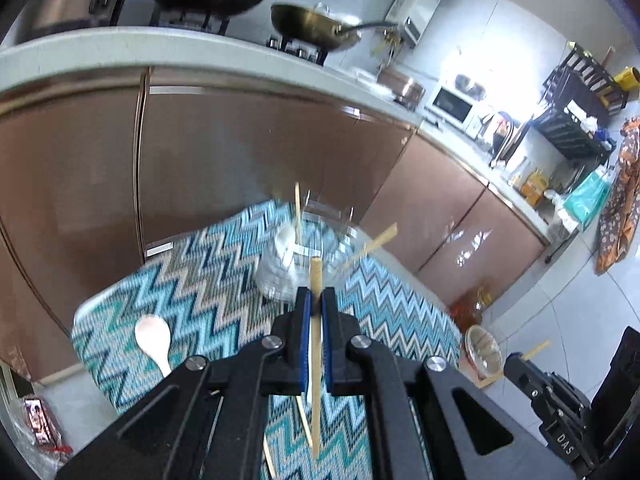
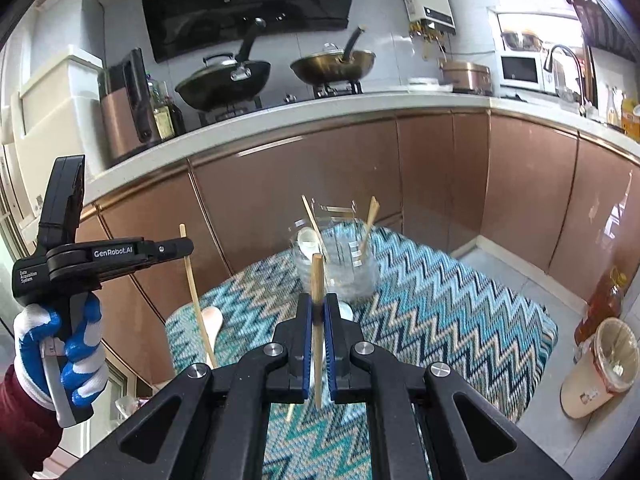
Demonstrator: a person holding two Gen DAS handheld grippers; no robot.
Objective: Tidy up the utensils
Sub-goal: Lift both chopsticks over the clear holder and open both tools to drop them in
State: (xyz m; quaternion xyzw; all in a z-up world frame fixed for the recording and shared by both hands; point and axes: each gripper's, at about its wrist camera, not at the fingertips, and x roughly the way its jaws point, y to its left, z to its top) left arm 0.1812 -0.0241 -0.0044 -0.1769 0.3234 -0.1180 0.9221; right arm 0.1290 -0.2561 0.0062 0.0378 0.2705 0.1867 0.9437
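With both claws already carrying a stick each, this looks like the drop-off bit of the tidy-up.

Left wrist view: the left claw [image 1: 316, 300] is clenched on a wooden chopstick [image 1: 316, 280], which pokes up past the pads and hangs down below them. Straight ahead sits the clear glass jar [image 1: 308, 256] on the zigzag-cloth surface [image 1: 192, 292], already holding a couple of chopsticks and a white spoon. Another white spoon [image 1: 154, 340] lies loose on the cloth to the left, well apart from the jar.

Right wrist view: the right claw [image 2: 318, 308] is clamped on its own chopstick [image 2: 317, 276], jar [image 2: 336, 264] just beyond it. The left claw [image 2: 176, 247] shows at the side, gripping its stick mid-length, in a gloved hand [image 2: 60, 356].

My take: go one at a time, get the lower tip over the jar mouth first, tilt the stick nearer upright, and only let go once the tip is inside. The sticks leaning in there could deflect it, and the jar seems light enough to tip.
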